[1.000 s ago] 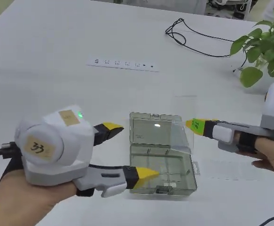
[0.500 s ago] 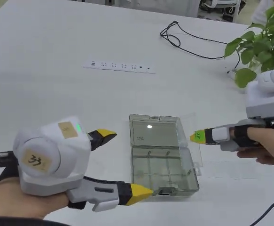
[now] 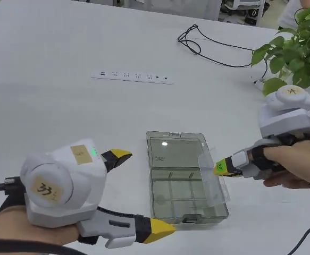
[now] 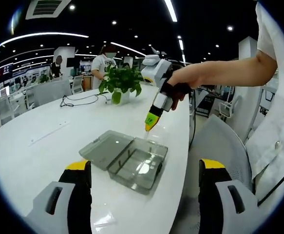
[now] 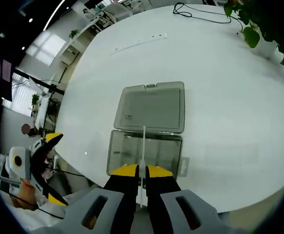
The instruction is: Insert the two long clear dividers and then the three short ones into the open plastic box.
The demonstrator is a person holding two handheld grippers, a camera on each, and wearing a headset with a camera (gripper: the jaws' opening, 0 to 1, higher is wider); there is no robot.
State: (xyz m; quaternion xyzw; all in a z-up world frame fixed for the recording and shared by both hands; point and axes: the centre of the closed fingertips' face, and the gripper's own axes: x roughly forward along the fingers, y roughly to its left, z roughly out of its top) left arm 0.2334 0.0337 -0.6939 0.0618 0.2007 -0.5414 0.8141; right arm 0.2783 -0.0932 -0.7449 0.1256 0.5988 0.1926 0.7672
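One broad white table [image 3: 48, 64] carries everything. Leafy green potted plant [image 3: 295, 50] at far right edge; coiled black cable [image 3: 197, 45] just left of it, on the far side. Flat white power strip [image 3: 131, 77] lies mid-table, well apart from the work.

Smoky translucent plastic box [image 3: 170, 154] sits near centre, hinged lid laid flat on the far side, base tray on the near side.

White left gripper with yellow-tipped black jaws [image 3: 144, 191] near left of the box, jaws spread wide, nothing between them.

Right gripper [image 3: 221, 169], same make, comes in from the right with its jaws clenched on a thin clear plastic divider [image 5: 144, 144]. Divider stands on edge over the base tray, running lengthwise toward the hinge. Contact with the tray floor: cannot tell.
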